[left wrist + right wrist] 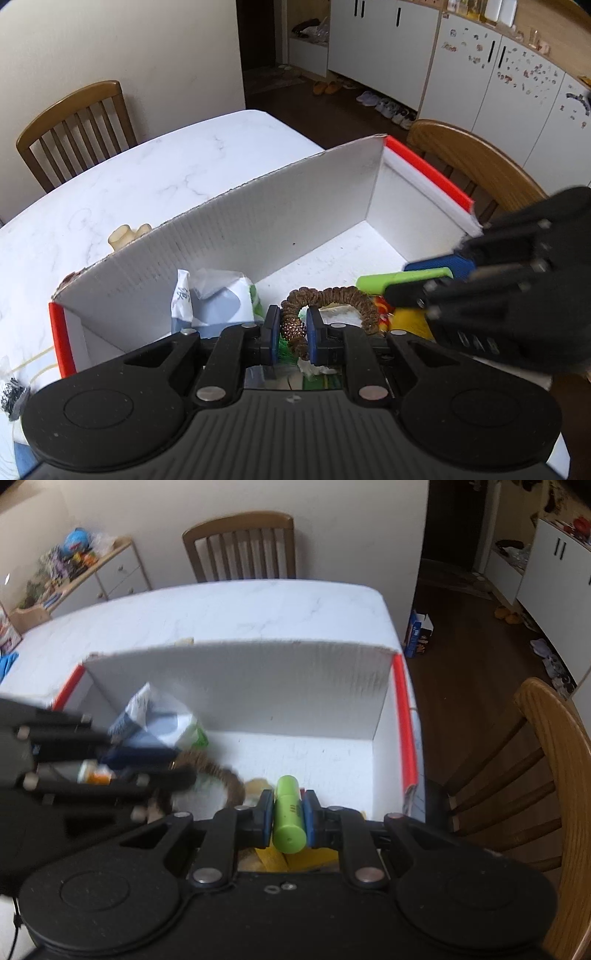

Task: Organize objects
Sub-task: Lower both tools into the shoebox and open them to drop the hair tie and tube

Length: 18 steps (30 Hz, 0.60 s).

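Observation:
A white cardboard box (258, 229) with red edges stands on the marble table (147, 177). My left gripper (291, 328) is shut on a brown ruffled hair scrunchie (332, 299) with a beaded knot, held inside the box. My right gripper (288, 818) is shut on a lime-green tube (289, 816), low over the box (258, 686). In the left wrist view the right gripper (436, 275) enters from the right, with the green tube (388, 278) between its fingers. The left gripper shows blurred at the left of the right wrist view, over the scrunchie (225, 779).
Inside the box lie a white, blue and green packet (218, 295) and a yellow item (410, 321). A cream plastic piece (127, 234) lies on the table behind the box. Wooden chairs (74, 122) stand at the far side and at the right (546, 775).

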Available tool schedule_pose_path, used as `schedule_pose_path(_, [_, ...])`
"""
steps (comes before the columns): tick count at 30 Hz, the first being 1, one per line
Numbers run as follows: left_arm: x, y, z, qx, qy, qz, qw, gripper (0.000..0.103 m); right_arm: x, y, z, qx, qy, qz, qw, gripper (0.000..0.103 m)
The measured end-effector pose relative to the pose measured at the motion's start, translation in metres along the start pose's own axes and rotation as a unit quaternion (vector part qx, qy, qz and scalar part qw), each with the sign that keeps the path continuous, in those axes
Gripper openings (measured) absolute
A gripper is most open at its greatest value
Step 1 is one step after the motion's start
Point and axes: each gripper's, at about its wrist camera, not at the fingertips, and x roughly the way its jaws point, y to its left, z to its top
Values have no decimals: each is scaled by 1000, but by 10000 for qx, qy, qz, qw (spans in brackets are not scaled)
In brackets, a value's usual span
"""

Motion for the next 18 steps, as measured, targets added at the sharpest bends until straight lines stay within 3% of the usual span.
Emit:
schedule_pose_path(5, [11, 1, 2, 55, 145, 162, 9997, 15, -1, 2, -4, -140, -23, 12, 9999, 19])
schedule_pose_path(14, [13, 4, 0, -67, 325, 121, 9994, 15, -15, 1, -7, -146, -108, 326, 9993, 39])
schedule_pose_path(18, [7, 3, -2, -69, 270, 80, 9996, 15, -26, 2, -10, -169, -221, 361, 9990, 53])
